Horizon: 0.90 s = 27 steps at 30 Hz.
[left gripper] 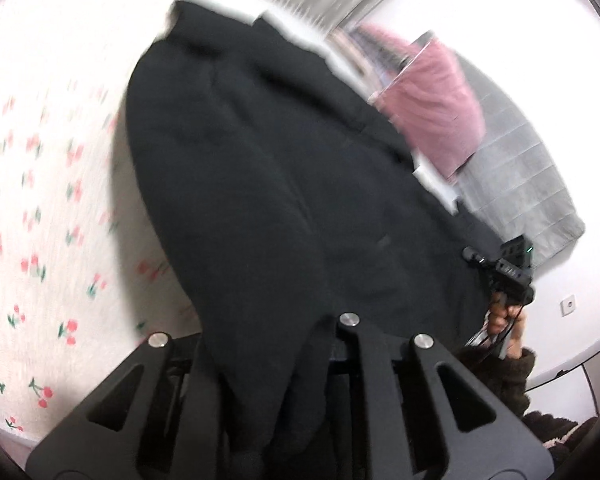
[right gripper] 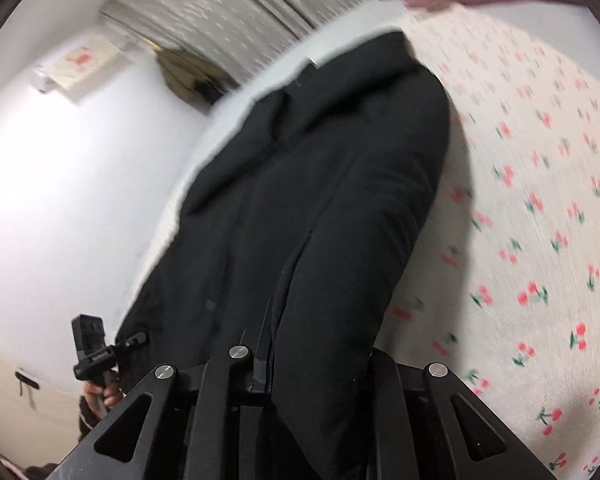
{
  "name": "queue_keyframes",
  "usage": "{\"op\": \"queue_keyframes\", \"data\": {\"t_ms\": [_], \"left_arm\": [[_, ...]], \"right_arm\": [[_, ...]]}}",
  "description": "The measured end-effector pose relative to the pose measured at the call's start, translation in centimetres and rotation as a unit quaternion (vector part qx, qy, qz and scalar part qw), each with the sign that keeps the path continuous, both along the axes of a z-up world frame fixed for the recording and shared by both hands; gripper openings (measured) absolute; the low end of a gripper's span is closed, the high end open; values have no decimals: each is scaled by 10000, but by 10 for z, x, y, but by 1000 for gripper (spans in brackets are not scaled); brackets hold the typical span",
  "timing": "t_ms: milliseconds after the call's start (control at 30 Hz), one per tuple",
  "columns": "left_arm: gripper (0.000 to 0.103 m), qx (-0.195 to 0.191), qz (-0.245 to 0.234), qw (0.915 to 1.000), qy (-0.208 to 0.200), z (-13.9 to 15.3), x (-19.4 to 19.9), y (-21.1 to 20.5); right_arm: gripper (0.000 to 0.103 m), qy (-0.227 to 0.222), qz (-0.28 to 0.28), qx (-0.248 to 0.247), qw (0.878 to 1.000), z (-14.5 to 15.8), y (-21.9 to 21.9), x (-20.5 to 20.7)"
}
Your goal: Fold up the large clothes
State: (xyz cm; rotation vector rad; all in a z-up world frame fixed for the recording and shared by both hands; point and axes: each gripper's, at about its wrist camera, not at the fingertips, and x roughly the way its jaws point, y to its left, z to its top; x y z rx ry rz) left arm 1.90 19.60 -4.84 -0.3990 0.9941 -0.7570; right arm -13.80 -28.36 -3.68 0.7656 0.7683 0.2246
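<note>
A large black padded coat (left gripper: 280, 184) stretches from my left gripper (left gripper: 300, 360) out over the bed; its near hem is bunched between the jaws, which are shut on it. In the right wrist view the same coat (right gripper: 324, 184) runs forward from my right gripper (right gripper: 308, 364), whose jaws are shut on the other hem corner beside the front opening. The right gripper also shows in the left wrist view (left gripper: 508, 272), and the left gripper in the right wrist view (right gripper: 96, 352), each held in a hand. Both views are motion-blurred.
The bed has a white sheet with a red cherry print (left gripper: 40, 240) (right gripper: 540, 240). A pink pillow (left gripper: 432, 112) and a grey blanket (left gripper: 516, 184) lie at its far side. White walls and a patterned grey curtain (right gripper: 228, 4) stand behind.
</note>
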Motion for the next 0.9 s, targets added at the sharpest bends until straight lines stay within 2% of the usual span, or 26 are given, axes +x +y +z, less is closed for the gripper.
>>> {"op": "queue_keyframes", "data": {"t_ms": [167,333,467,567,667,767,833,900], "left_arm": [[15,-547,128,9967,-579,50,-12,9],[15,-852,172,9911,-1008,91,-35,26],[15,-1129,160,9837,-1391,129,-63,44],[15,-1375,107,9746,-1765,160,-83,64],[15,-1560,164,9668,-2018,179,-89,76],[16,-1530,383,9677,-1966,181,-71,74],[16,-1486,586,9719,-1731,171,-47,67],[16,-1367,871,9776,-1344,155,-6,58]], "right_arm": [[16,-829,-181,333,9958,35,-7,-20],[15,-1279,-148,329,9911,62,-11,-56],[15,-1622,-122,327,9861,94,-6,-97],[15,-1849,-125,375,9820,122,0,-120],[15,-2097,-154,291,9772,155,9,-139],[16,-2096,-307,247,9770,173,5,-136],[16,-1933,-542,196,9794,174,-3,-116],[16,-1691,-753,129,9826,166,-13,-84]]}}
